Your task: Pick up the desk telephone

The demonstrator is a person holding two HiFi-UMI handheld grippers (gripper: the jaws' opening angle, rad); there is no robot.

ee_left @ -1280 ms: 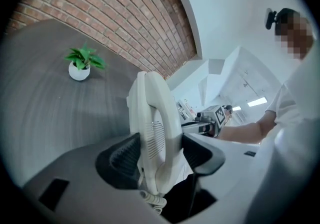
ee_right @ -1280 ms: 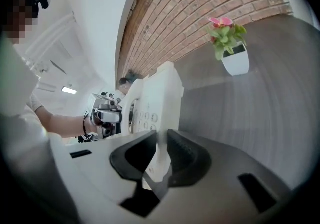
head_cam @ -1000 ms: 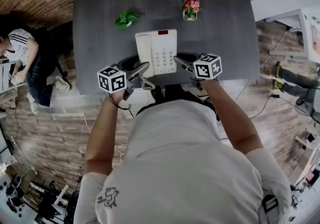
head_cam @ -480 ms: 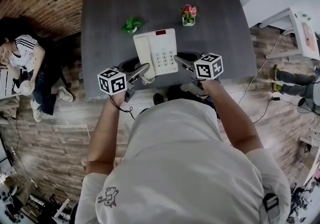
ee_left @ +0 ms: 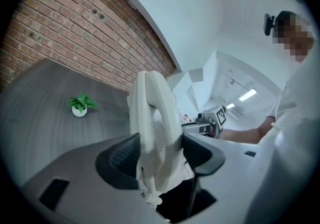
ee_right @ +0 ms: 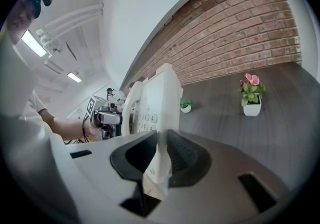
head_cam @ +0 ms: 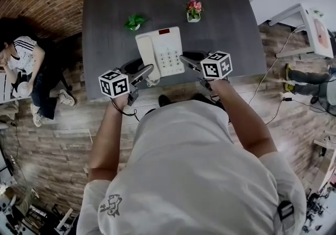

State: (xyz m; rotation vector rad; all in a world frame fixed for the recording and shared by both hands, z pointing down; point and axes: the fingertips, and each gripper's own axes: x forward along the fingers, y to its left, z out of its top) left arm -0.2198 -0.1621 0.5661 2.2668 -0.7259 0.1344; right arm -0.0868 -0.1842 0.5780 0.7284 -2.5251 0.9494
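Note:
The white desk telephone, with handset on its left and keypad on its right, hangs lifted above the dark grey desk. My left gripper is shut on the handset side; the dark pads press both faces of it. My right gripper is shut on the phone's right edge, with the keypad facing left. Each gripper shows in the other's view, across the phone. The coiled cord dangles under the left jaws.
A small green plant and a pot of pink flowers stand on the desk beyond the phone. A brick wall runs behind the desk. A seated person is off to the left; cables lie on the floor at right.
Both grippers have risen with the phone held between them. The phone sits higher in the head view and stands off the desk.

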